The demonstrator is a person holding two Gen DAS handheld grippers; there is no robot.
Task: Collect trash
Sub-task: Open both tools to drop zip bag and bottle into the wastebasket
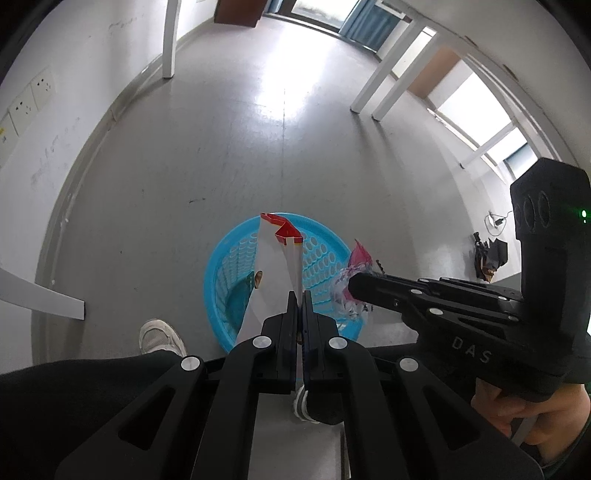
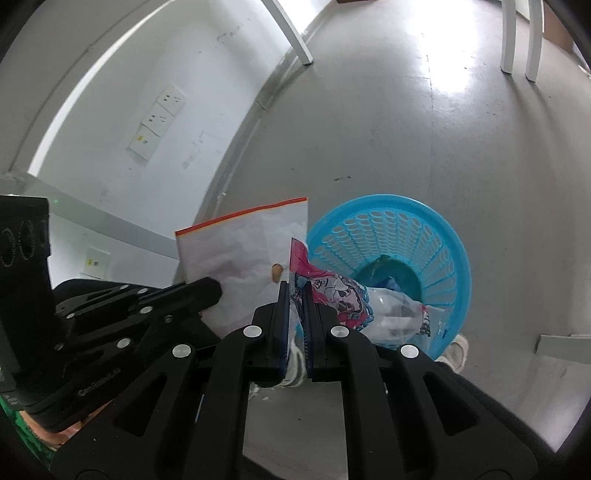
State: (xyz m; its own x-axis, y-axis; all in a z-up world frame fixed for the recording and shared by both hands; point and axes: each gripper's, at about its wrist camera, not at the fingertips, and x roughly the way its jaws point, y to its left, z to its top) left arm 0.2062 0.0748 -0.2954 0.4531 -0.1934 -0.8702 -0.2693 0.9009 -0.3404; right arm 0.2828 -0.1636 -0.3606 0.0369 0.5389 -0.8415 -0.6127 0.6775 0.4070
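Note:
A round blue plastic basket [image 1: 325, 258] [image 2: 436, 236] stands on the grey floor below both grippers. My left gripper [image 1: 299, 295] is shut on a white paper bag with a red edge [image 1: 273, 273], held upright over the basket; the same bag [image 2: 243, 251] shows at centre left in the right wrist view. My right gripper [image 2: 295, 288] is shut on a pink and clear plastic wrapper [image 2: 343, 295], which hangs over the basket's near rim. In the left wrist view that wrapper [image 1: 354, 258] sticks out of the right gripper's fingers [image 1: 369, 284]. Some items lie dark in the basket bottom.
White table legs [image 1: 384, 85] [image 2: 295, 33] stand on the floor further off. A wall with sockets [image 2: 159, 114] runs along the left. A person's white shoe [image 1: 159, 336] [image 2: 456, 350] rests beside the basket. A dark heap [image 1: 489, 258] lies by the right wall.

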